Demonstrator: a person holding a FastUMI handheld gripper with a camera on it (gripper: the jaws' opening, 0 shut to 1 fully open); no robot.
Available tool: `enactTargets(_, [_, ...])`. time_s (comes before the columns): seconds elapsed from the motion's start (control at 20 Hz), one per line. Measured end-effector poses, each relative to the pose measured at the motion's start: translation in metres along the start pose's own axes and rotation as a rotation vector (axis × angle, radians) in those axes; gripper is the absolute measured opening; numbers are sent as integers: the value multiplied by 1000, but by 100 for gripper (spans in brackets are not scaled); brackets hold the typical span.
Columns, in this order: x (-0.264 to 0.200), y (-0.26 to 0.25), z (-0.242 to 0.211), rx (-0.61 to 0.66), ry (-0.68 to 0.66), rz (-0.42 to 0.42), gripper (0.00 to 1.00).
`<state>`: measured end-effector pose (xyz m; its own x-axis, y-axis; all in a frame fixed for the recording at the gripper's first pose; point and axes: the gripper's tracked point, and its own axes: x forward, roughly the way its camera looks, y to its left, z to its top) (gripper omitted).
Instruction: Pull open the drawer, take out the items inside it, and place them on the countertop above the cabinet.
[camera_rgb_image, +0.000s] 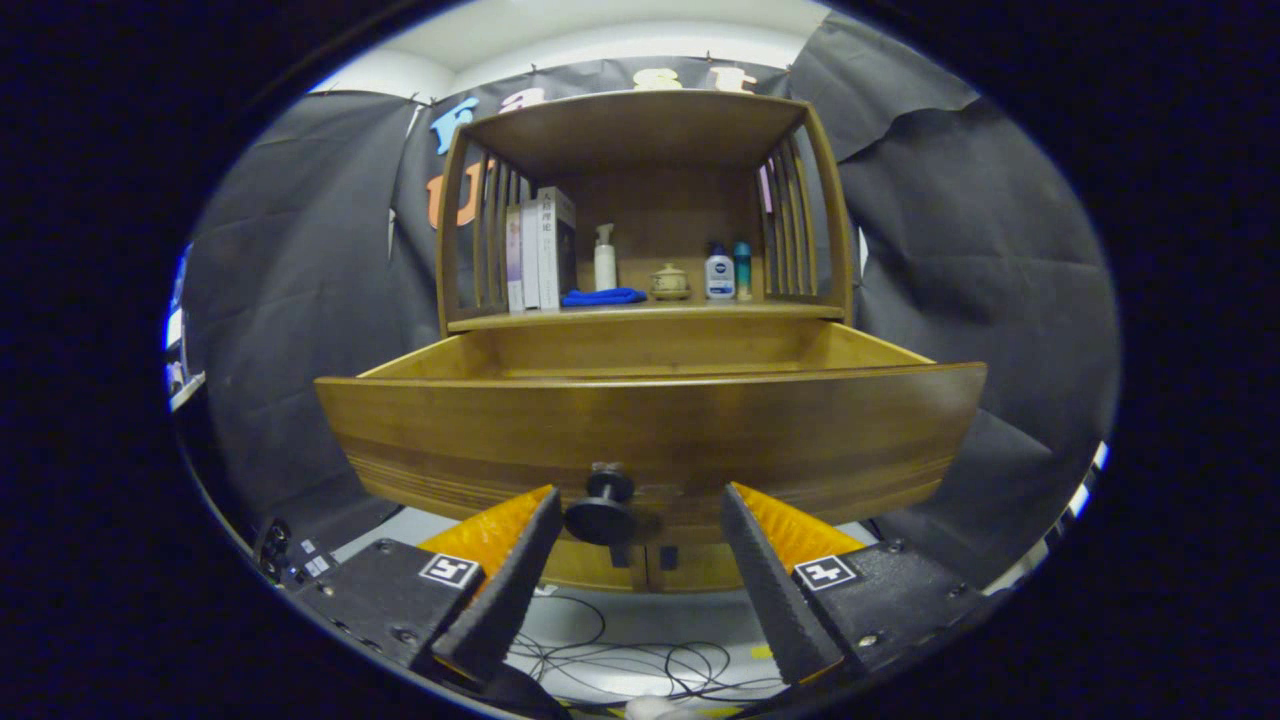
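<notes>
With the drawer (650, 420) pulled out from the cabinet (640, 200), gripper (640, 505) spread wide, fingers either side of the dark knob (603, 505), touching nothing. Drawer's inside hidden behind its front. Bottles, books, blue cloth (602, 296) on countertop (650, 313).

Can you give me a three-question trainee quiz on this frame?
1. True or false: the drawer is pulled out.
2. The tool is: A) shut on the knob, B) open with the knob between its fingers, nearer the left one, C) holding the blue cloth.
3. Fill in: on the countertop, the small lidded pot stands between the white pump bottle and the ____ bottle with the blue label.

Key: 1 true; 2 B; 3 white.
</notes>
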<state>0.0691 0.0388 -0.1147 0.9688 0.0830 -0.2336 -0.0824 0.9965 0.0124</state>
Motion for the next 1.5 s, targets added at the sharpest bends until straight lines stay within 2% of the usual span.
enactTargets(0.4, [-62, -64, 101, 16, -113, -75, 100])
enactTargets(0.6, [-56, -62, 148, 79, -106, -35, 100])
enactTargets(0.8, [-29, -67, 199, 43, -128, -63, 100])
enactTargets(0.9, [-12, -57, 222, 46, -134, -43, 100])
enactTargets(1.1, [35, -35, 242, 32, -44, -1, 100])
enactTargets(1.35, [97, 2, 231, -4, 167, 60, 100])
enactTargets(1.5, [131, 13, 207, -38, 295, 57, 100])
